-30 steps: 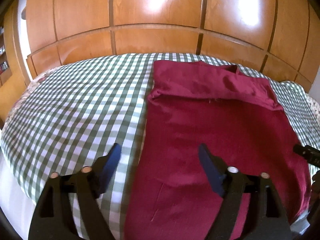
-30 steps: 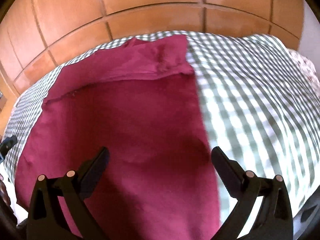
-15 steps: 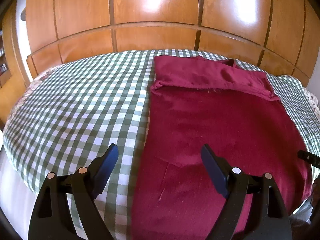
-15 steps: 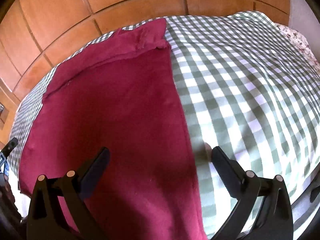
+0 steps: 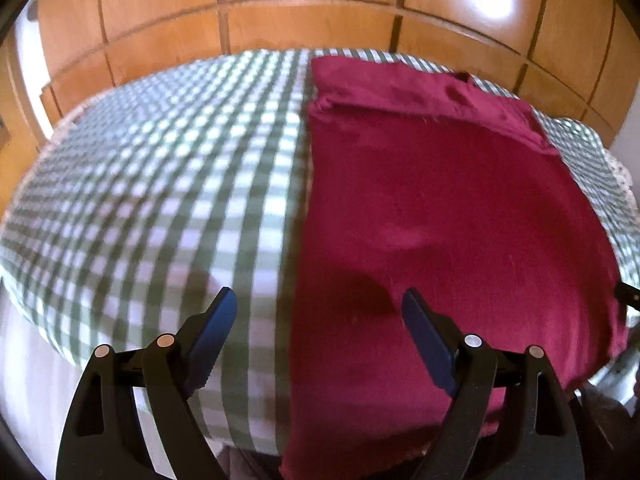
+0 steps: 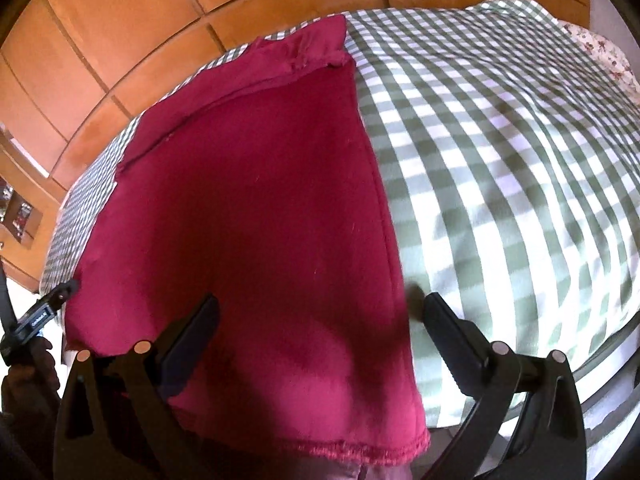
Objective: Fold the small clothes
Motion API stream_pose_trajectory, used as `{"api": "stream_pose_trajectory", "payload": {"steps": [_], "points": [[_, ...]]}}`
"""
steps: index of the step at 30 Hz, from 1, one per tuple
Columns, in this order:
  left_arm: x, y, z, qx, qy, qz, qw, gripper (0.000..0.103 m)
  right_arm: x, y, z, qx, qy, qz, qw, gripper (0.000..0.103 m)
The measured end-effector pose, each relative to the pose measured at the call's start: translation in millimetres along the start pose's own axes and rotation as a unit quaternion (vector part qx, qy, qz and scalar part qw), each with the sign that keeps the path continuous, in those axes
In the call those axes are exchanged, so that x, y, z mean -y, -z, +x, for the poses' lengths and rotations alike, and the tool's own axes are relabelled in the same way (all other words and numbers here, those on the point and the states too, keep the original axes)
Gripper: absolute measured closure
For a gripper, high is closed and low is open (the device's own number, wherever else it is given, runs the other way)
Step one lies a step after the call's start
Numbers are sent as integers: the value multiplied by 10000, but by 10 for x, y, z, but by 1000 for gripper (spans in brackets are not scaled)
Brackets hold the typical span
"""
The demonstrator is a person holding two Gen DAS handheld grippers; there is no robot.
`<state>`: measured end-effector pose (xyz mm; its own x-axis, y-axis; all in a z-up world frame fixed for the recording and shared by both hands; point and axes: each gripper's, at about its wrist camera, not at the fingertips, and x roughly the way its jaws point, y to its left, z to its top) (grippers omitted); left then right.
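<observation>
A dark red garment (image 5: 440, 216) lies flat on the green-and-white checked bedcover (image 5: 160, 184), its far end folded over as a band. Its near hem hangs over the bed's front edge. My left gripper (image 5: 318, 308) is open and empty, low over the garment's near left edge, one finger over the checks and one over the red cloth. My right gripper (image 6: 320, 312) is open and empty, low over the garment (image 6: 256, 208) at its near right edge, straddling that edge. The left gripper's tip (image 6: 44, 312) shows at the far left of the right wrist view.
Wooden wardrobe panels (image 5: 320, 12) stand right behind the bed. The checked cover (image 6: 500, 152) spreads wide to the right of the garment, with a floral sheet (image 6: 604, 52) at its far corner. The bed's white front edge (image 5: 36, 360) is below the grippers.
Both grippers have dropped lower and drawn back toward the garment's near hem, which now shows in both views. Both stay open. The garment has not moved.
</observation>
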<state>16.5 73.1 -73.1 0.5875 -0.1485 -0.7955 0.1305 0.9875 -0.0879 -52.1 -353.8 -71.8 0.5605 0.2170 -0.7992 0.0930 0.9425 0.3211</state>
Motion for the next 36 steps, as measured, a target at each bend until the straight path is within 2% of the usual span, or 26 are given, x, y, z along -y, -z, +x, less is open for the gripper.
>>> {"api": "stream_pose_trajectory", "payload": {"steps": [1, 3, 5, 7, 8, 10, 15, 17, 22, 26, 30, 31, 32, 33, 34, 35, 36], "points": [[-25, 30, -3, -104, 176, -22, 9998, 21, -9, 18, -1, -47, -17, -15, 10000, 12], [-69, 95, -12, -303, 541, -68, 9981, 32, -26, 78, -18, -182, -28, -85, 9998, 23], [-77, 161, -26, -471, 882, -38, 9950, 48, -35, 121, -23, -329, -64, -164, 9993, 37], [-54, 216, -30, -590, 1227, -7, 9907, 62, -36, 144, -26, -449, -151, -199, 9987, 56], [-43, 233, -30, -618, 1324, 16, 9893, 74, -53, 144, -28, -526, -199, -243, 9981, 69], [-30, 237, -40, -638, 1432, 70, 9876, 89, -95, 113, -51, -575, -262, -318, 9975, 86], [-119, 81, -208, -421, 1944, -57, 9800, 92, -164, -101, -239, -302, -817, -244, 9959, 91], [-193, -41, -275, -307, 2286, -279, 9726, 92, -160, -233, -296, -127, -1065, -87, 9942, 91], [-285, -416, -274, 35, 2804, -752, 9569, 93, -77, -739, -246, 360, -1567, 494, 9858, 92], [-257, -775, -59, 133, 2745, -893, 9574, 93, 10, -1168, 31, 425, -1480, 857, 9843, 92], [-330, -1165, 365, 20, 2567, -1398, 9563, 93, 72, -1543, 328, 396, -1253, 1040, 9859, 91], [-350, -1219, 424, 25, 2476, -1480, 9575, 93, 95, -1621, 378, 429, -1261, 1127, 9847, 87], [-380, -1292, 502, -2, 2308, -1617, 9595, 91, 115, -1654, 409, 442, -1315, 1193, 9831, 69], [-402, -1329, 542, -21, 2218, -1692, 9603, 85, 152, -1691, 414, 474, -1494, 1304, 9790, 53], [-463, -1375, 583, -11, 2148, -1824, 9595, 60, 199, -1706, 366, 631, -1572, 1408, 9754, 25], [-520, -1389, 586, 47, 2093, -1964, 9579, 31, 213, -1688, 288, 772, -1534, 1417, 9749, 19], [-593, -1371, 565, 168, 2062, -2132, 9549, 24, 243, -1689, 245, 837, -1543, 1371, 9749, 14]]}}
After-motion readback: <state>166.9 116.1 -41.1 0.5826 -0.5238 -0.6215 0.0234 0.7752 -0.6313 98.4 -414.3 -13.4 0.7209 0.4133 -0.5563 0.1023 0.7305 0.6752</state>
